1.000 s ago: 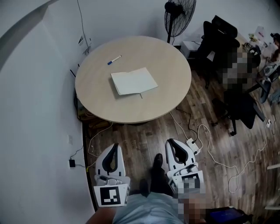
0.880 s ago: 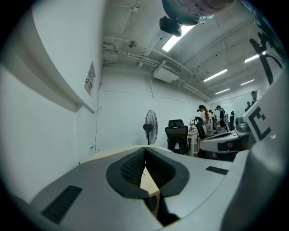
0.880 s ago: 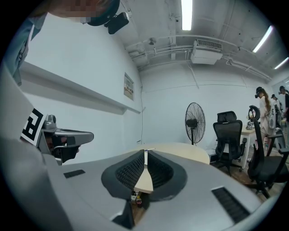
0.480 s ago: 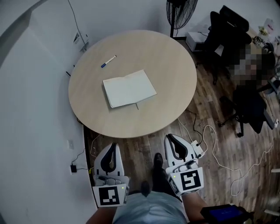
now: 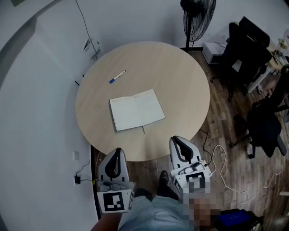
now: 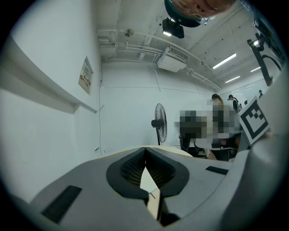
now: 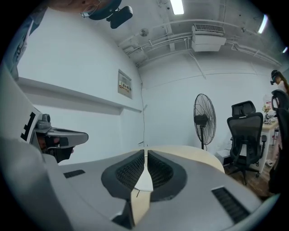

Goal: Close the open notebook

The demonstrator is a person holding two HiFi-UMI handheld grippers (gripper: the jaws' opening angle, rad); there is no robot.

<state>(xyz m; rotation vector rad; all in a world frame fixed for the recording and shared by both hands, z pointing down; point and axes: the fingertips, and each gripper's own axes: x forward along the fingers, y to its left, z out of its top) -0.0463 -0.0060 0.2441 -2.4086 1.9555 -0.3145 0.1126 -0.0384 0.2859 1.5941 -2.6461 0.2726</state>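
On the counter [image 5: 176, 72], centred, lies the open notebook [image 5: 137, 109]; at six o'clock left tongs [image 5: 118, 150] and right tongs [image 5: 175, 139] hang shut, empty, seemingly poised to reach.

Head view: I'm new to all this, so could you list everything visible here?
table: one, beige, round, centre
notebook: one, white pages, lying open on the table
marker: one, white with blue cap, on the table beyond the notebook
fan: one, black, behind the table
office chairs: at least two, black, right side
cables: several, white, trailing at lower right
left gripper: one, white and black, shut, empty, near the table's front edge
right gripper: one, same colours, shut, empty, alongside
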